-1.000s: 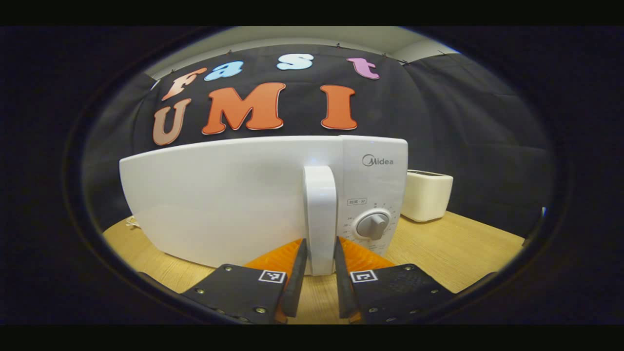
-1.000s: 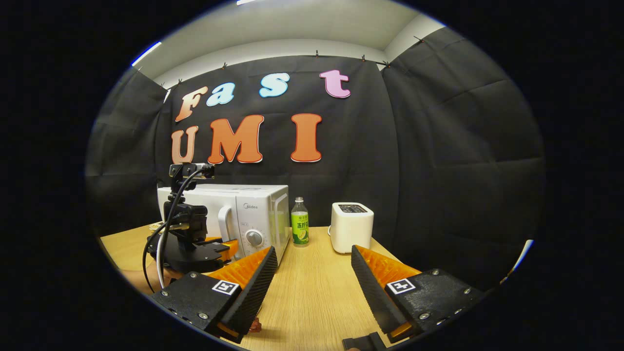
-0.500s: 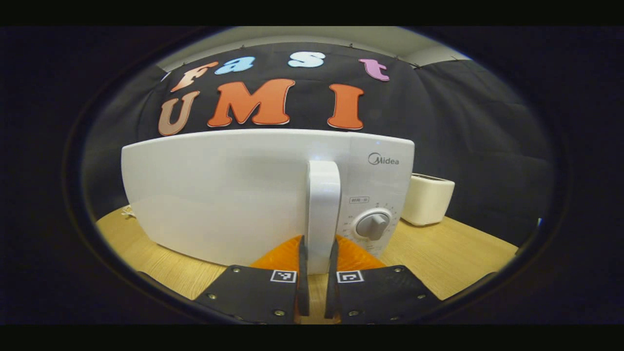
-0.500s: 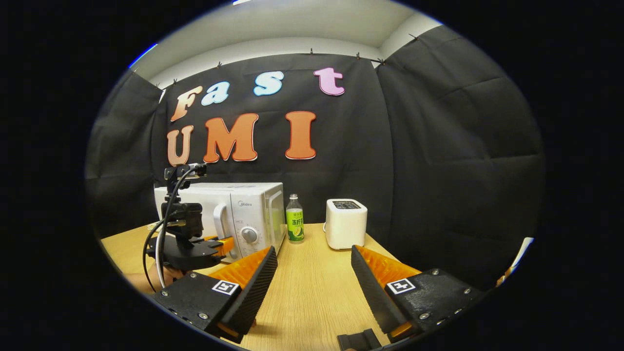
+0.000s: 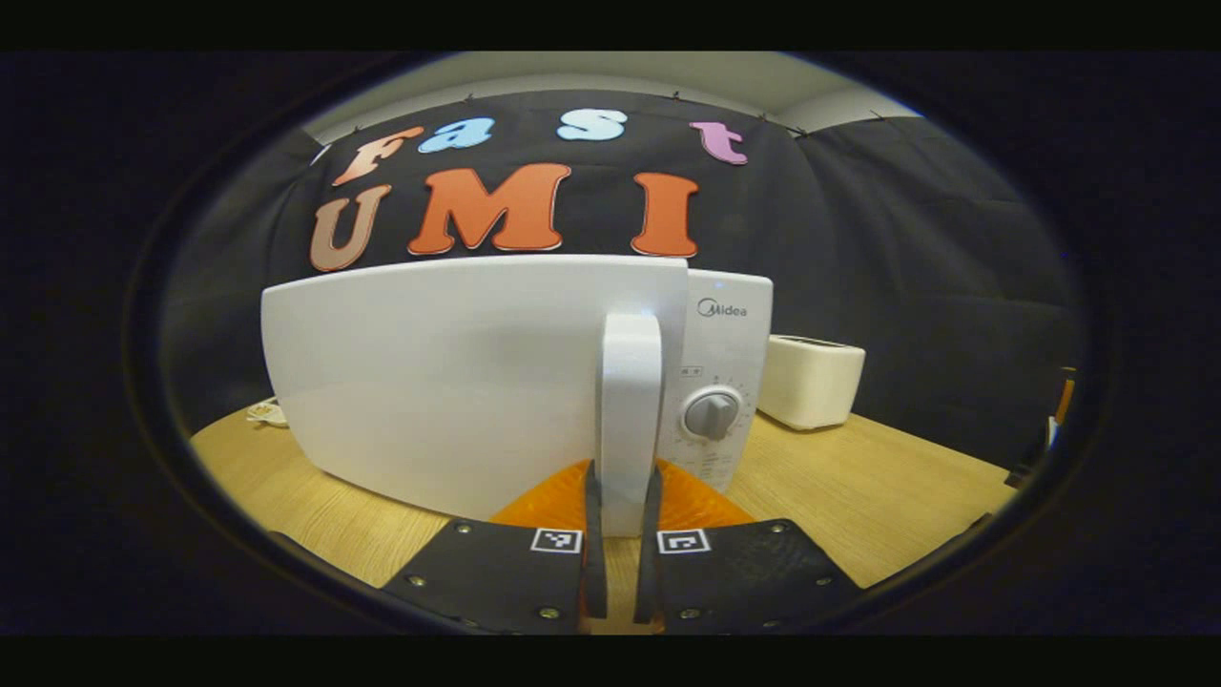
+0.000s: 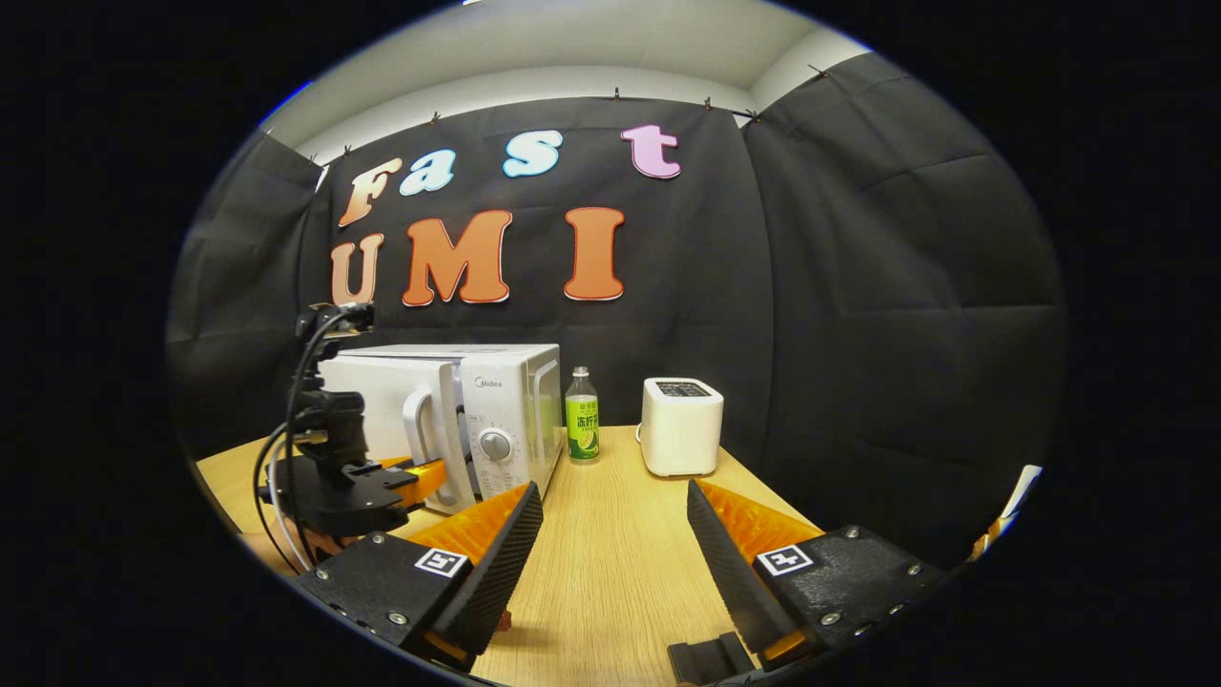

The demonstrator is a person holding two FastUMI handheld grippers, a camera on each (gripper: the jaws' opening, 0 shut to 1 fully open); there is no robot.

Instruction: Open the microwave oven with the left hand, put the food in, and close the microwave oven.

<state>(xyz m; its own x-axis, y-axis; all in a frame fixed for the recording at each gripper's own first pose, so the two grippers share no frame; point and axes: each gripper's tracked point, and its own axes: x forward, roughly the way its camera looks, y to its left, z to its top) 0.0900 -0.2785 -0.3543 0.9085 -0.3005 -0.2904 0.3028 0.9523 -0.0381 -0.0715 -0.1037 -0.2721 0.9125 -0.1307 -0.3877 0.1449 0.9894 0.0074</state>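
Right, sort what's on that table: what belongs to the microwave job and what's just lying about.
Part of the job:
- microwave, door starting to swing out
- door handle, clamped by the left gripper
- right gripper, open and empty above the table

Just lying about:
- green-labelled bottle
- white toaster
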